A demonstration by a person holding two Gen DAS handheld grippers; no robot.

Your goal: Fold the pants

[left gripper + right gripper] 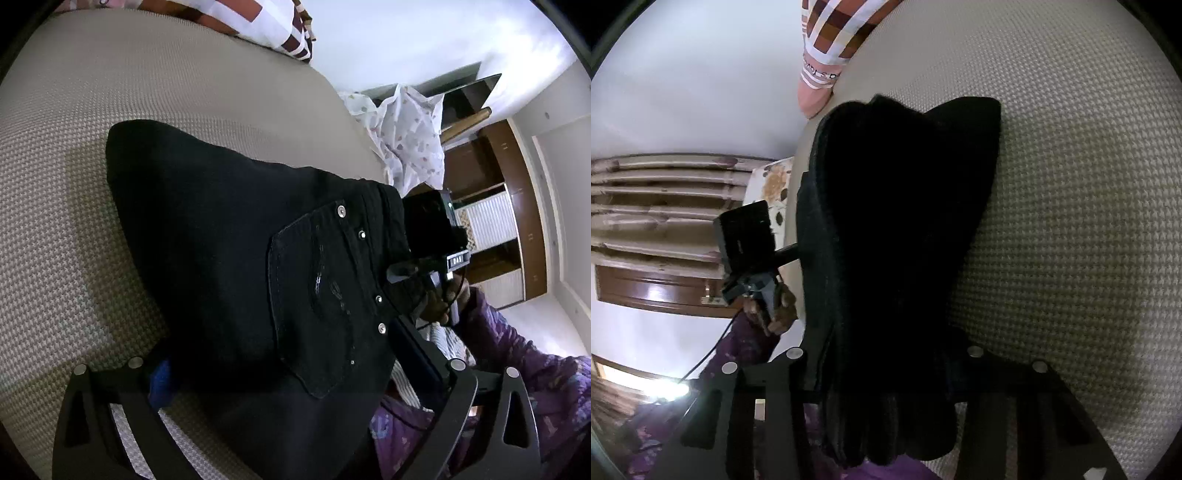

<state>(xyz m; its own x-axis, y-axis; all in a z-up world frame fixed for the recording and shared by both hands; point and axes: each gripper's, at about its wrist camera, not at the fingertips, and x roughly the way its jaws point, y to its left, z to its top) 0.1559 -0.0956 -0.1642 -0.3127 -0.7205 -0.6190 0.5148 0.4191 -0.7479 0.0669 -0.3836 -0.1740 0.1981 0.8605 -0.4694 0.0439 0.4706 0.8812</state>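
Black pants (pixel 236 236) lie folded on the beige bed cover (pixel 166 74), back pocket and metal rivets facing up in the left wrist view. My left gripper (pixel 288 362) stands wide open, its fingers on either side of the waist end, with no visible press on the cloth. In the right wrist view the pants (pixel 897 206) show as a thick dark bundle. My right gripper (pixel 886 358) is closed in on that bundle, which is pinched narrow between its fingers. Each view shows the other gripper held in a hand (pixel 439 302) (pixel 779 306) beyond the pants.
A checked brown and white pillow (pixel 258 22) (pixel 842 37) lies at the far end of the bed cover (pixel 1071 184). White patterned cloth (pixel 406 140) hangs off the bed's edge near a wooden wardrobe (pixel 498 221). A purple sleeve (pixel 524 369) is close by. Curtains (pixel 665 206) hang behind.
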